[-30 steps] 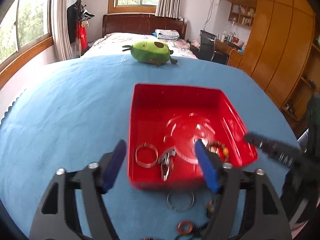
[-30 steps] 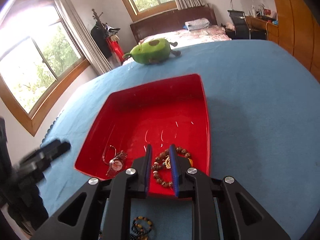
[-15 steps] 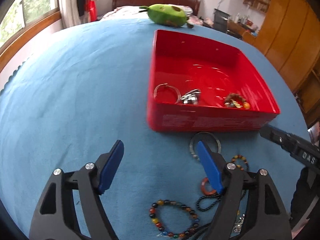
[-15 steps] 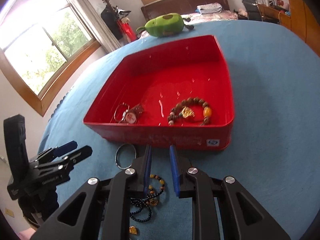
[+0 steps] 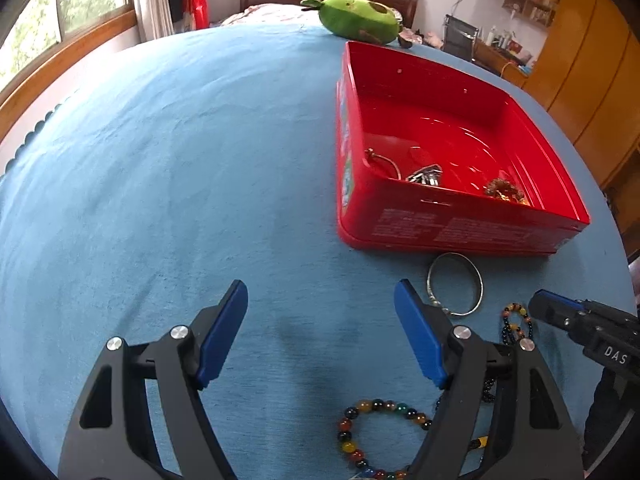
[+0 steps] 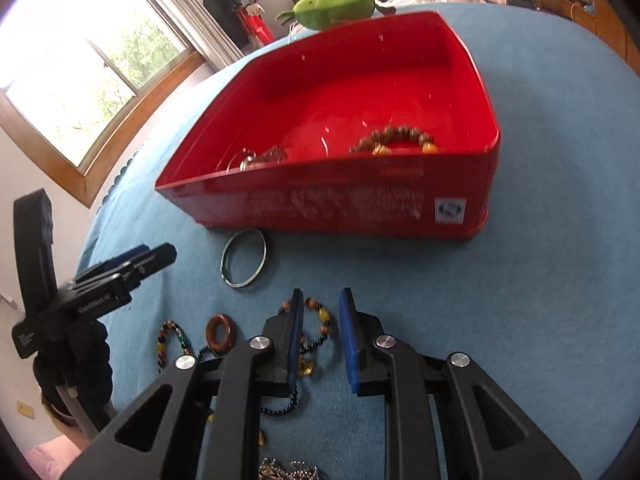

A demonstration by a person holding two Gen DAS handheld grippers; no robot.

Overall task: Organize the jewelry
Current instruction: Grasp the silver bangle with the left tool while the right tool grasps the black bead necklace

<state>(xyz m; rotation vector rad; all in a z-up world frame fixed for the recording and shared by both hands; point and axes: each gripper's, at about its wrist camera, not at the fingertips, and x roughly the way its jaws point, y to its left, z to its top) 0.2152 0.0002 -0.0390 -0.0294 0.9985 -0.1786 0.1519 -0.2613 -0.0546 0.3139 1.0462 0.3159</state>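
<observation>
Left wrist view shows the left claw [image 5: 320, 320] spread wide and holding nothing, above bare blue tabletop [image 5: 160, 160]. One red tray [image 5: 460, 232] sits ahead and to its right, and three pieces show inside it: a thin wire bangle [image 5: 384, 162], a metal watch [image 5: 426, 176] and a brown bead bracelet [image 5: 506, 192]. One silver bangle [image 5: 456, 284] lies flat on the cloth just in front of the tray's near wall. Nearer the camera lies one multicoloured bead bracelet [image 5: 376, 436], partly hidden behind the claw's right finger, and a second beaded strand [image 5: 516, 320] lies beside the silver bangle.

Right wrist view has the right claw [image 6: 322, 312] at a narrow gap, gripping nothing, its tips over one amber-and-brown bead bracelet [image 6: 320, 318] on the cloth. To its left lie one brown ring [image 6: 220, 332], a small coloured bead bracelet [image 6: 172, 340] and a black bead strand [image 6: 280, 404]; a silvery chain heap at the bottom edge is too cut off to count. One green plush toy [image 6: 336, 4] lies beyond the tray, at the far edge of the tabletop.
</observation>
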